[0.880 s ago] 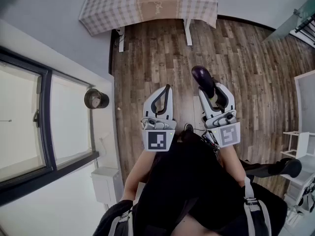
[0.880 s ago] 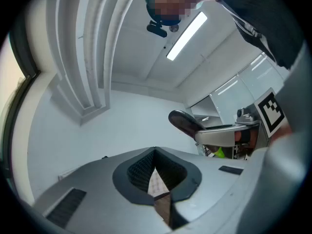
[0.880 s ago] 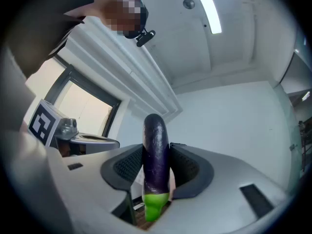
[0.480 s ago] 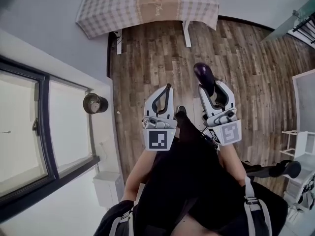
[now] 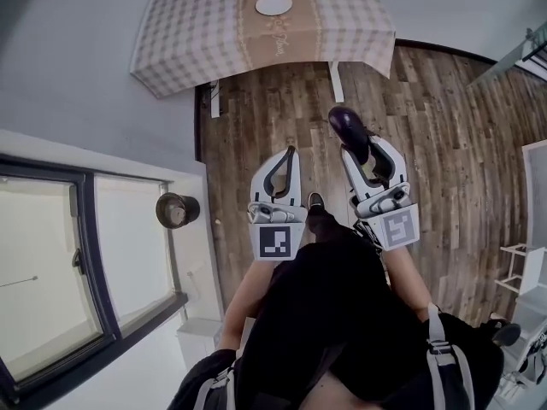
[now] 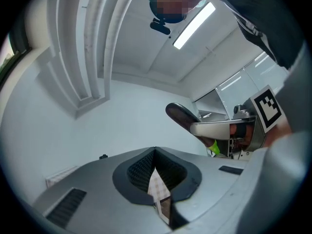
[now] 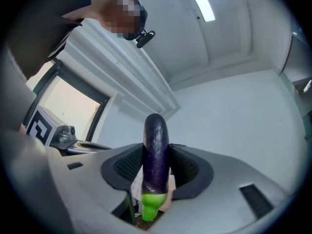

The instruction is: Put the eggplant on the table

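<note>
Head view: we stood on a wooden floor (image 5: 444, 118), both grippers held out ahead of a dark-clothed torso.

Right gripper (image 5: 362, 149): we noted its jaws clamped on the eggplant (image 5: 346, 125). In the right gripper view the ribbed dark pads (image 7: 187, 167) pressed against both flanks of the eggplant (image 7: 156, 155), which ran lengthwise along the jaws. Its purple end stuck out past the fingertips and its green stem end sat back toward the gripper body.

Left gripper (image 5: 288, 155): we found it empty, its fingertips meeting at a point. In the left gripper view the left gripper (image 6: 155, 152) showed its pads touching at the tips, with only a thin slit lower down through which checked cloth appeared.

Where the eggplant was: in the air over the floor, not on the table (image 5: 188, 32) and well apart from it. We saw the table ahead near the top of the head view, covered in a checked cloth with a tan runner. A white plate (image 5: 273, 4) sat on the runner.

A window (image 5: 51, 254) was on the left, with a round dark pot (image 5: 177, 209) beside it.
</note>
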A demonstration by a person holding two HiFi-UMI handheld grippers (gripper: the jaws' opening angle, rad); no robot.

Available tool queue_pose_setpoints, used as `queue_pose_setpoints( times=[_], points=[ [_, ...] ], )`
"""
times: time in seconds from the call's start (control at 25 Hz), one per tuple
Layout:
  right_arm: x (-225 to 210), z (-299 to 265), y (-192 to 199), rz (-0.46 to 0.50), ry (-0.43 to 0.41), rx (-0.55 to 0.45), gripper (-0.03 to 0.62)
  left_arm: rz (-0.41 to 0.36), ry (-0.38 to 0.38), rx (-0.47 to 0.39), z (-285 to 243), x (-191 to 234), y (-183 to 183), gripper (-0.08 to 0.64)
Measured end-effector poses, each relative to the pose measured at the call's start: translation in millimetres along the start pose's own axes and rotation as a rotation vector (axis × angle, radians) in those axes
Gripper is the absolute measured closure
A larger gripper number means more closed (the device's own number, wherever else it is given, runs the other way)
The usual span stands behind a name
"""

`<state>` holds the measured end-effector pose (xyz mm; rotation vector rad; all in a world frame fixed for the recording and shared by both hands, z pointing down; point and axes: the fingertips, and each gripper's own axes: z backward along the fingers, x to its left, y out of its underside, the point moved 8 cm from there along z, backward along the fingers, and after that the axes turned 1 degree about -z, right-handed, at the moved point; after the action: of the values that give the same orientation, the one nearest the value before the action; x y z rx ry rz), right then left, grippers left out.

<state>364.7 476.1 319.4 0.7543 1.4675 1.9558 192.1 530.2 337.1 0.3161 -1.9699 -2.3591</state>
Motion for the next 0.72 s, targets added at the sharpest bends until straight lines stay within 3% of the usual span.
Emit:
queue_pose_setpoints(
  times=[0.28,0.52,0.72],
  points=[
    [-69.0,-83.5,31.3,-0.026,-0.029,-0.003,0.417,-0.008,-0.022,0.03,-92.9,31.0,14.8,0.557],
    [-97.4,-149.6,56.1,-0.029,-0.042,0.026,0.417,0.003,-0.072,0.054,-133.7,78.2,40.9,0.557],
    [-115.8,-214.8,79.3,-0.005,-0.002,0.046,0.417,0.02,-0.043,0.035,-190.0,130.3,65.5,0.557]
  ],
)
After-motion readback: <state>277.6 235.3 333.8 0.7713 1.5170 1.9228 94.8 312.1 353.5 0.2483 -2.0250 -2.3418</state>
